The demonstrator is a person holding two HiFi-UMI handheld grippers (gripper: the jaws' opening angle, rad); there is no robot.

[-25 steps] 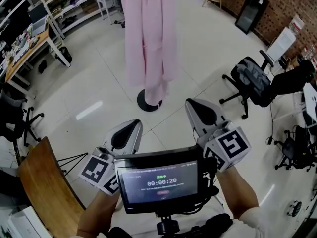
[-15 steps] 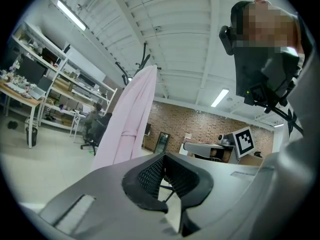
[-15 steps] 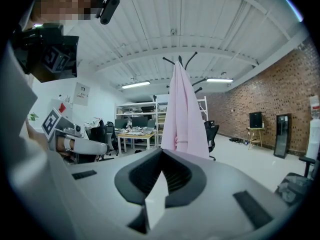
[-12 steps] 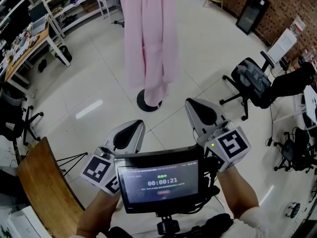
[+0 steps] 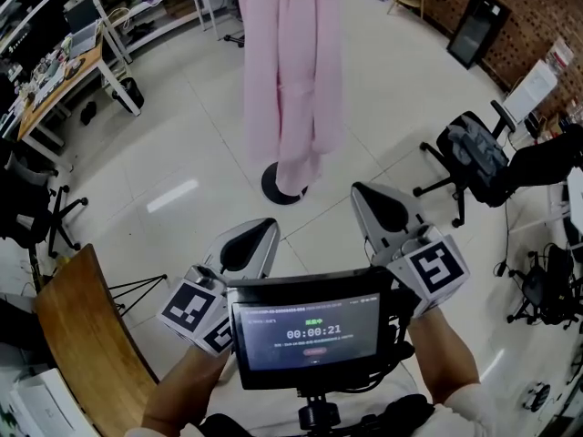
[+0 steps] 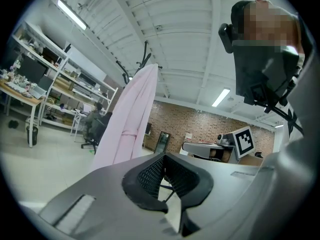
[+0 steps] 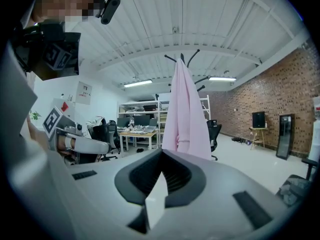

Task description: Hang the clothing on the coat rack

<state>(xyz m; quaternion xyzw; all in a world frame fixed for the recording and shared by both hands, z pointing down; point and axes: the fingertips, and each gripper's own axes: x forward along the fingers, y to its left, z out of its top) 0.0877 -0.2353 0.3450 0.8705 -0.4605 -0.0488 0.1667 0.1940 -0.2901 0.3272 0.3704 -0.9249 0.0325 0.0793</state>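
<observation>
A long pink garment (image 5: pixel 291 71) hangs on the coat rack, draped down to just above the round black base (image 5: pixel 284 182). In the left gripper view the pink garment (image 6: pixel 127 129) drops from the black hooks (image 6: pixel 142 59); in the right gripper view the pink garment (image 7: pixel 186 114) hangs under the hooks (image 7: pixel 182 59). My left gripper (image 5: pixel 262 228) and right gripper (image 5: pixel 362 192) are held side by side, well short of the rack, pointing toward it. Both are shut with nothing between the jaws, as shown by the left gripper (image 6: pixel 162 176) and the right gripper (image 7: pixel 160 171).
A timer screen (image 5: pixel 310 330) sits below the grippers. An office chair (image 5: pixel 474 157) piled with dark things stands at the right. Desks and shelving (image 5: pixel 55 71) line the left, a wooden board (image 5: pixel 86 335) leans at lower left, and a black panel (image 5: pixel 481 27) stands by the brick wall.
The head view has shifted slightly, so the garment and rack base sit a little further right in the frame. Both grippers stay shut and keep their places.
</observation>
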